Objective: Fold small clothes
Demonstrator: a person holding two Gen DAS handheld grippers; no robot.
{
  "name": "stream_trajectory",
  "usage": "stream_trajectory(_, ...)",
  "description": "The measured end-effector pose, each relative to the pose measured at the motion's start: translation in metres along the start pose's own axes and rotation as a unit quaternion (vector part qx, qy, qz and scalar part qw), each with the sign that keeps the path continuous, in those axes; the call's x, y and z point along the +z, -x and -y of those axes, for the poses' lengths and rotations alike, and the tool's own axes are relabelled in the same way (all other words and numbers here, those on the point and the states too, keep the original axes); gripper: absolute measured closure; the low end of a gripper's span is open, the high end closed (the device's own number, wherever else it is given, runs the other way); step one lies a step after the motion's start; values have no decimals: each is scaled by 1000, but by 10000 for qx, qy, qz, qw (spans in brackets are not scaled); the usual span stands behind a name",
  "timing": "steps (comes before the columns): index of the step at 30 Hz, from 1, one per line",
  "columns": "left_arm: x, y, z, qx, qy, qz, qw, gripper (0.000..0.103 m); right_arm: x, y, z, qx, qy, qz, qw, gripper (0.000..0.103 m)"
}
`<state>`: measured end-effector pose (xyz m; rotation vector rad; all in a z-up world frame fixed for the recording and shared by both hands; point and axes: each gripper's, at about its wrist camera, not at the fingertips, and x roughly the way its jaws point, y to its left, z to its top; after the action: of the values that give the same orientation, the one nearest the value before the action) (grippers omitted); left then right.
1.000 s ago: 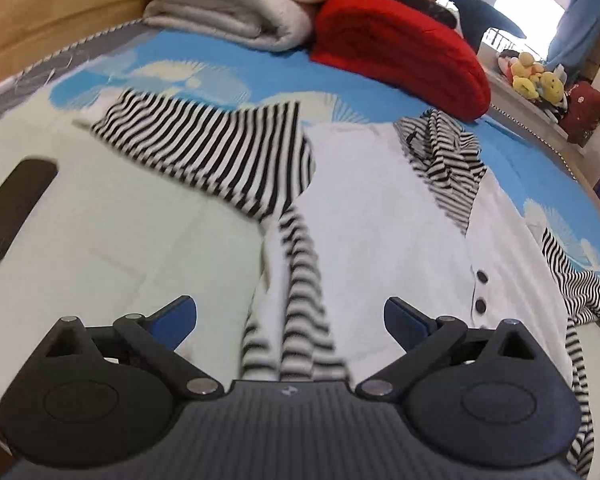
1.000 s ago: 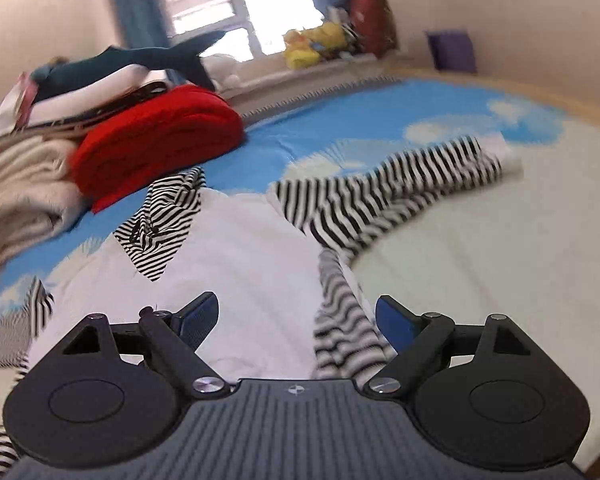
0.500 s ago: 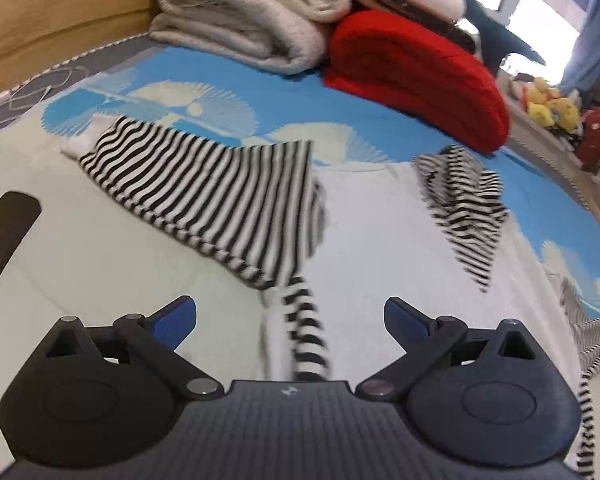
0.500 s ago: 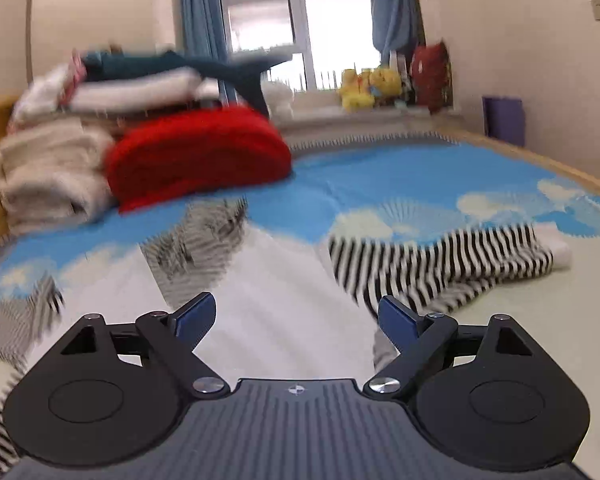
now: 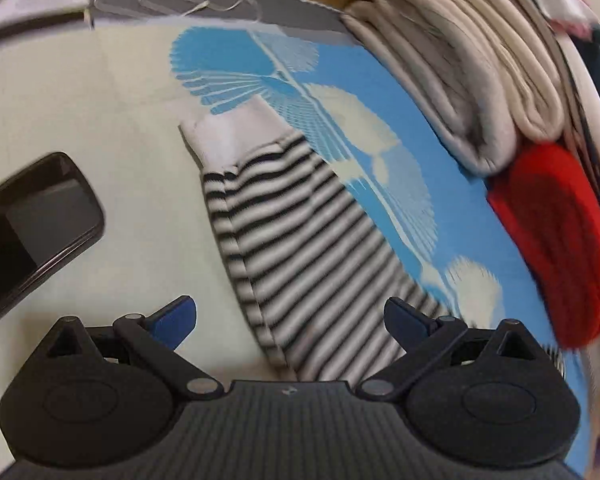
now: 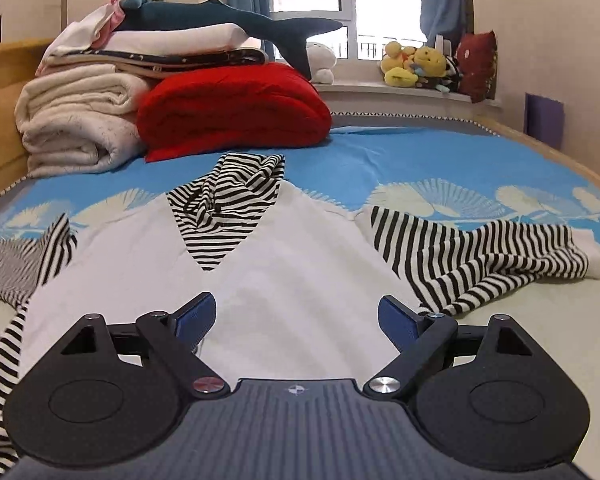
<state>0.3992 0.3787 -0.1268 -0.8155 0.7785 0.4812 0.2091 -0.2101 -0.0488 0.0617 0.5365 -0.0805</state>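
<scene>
Left wrist view: the left gripper [image 5: 290, 314] was seen spread wide, nothing held, above the striped sleeve [image 5: 300, 236] laid out flat on the bed sheet [image 5: 100, 120]. A phone [image 5: 32, 216] was noted just left of it, stacked blankets [image 5: 472, 64] far right.

Right wrist view: the right gripper [image 6: 296, 318] was likewise released, over the white garment body [image 6: 292, 280]. Both sleeves were spread; no fold was judged done. Open room was seen rightward past the other sleeve [image 6: 480, 256].

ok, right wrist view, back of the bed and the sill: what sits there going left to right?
Rolled cream blanket → red folded blanket → white plush → yellow plush toys → dark red cushion → purple panel on the wall.
</scene>
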Motion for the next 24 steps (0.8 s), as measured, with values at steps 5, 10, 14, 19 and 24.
stream_trajectory(5,23,-30,-8,-112,212,114,9996,2,-3,-13,-2,-81,12,-244,9997,14)
stream_trajectory(10,30,-37,1,-72,214,275,9994,24,-7,-24,-6,-117,162,-368,9991,14)
stream_trajectory(14,35,-26,0,619,126,659,9958,100,-8,-27,-8,-122,220,-428,9988,14)
stream_trajectory(19,45,27,-11,758,453,1070,9903,100,-4,-19,-7,-122,242,-279,9992,14)
stream_trajectory(24,26,46,15,1013,-151,1229,9871,100,2,-12,1,-88,-3,-265,9996,14)
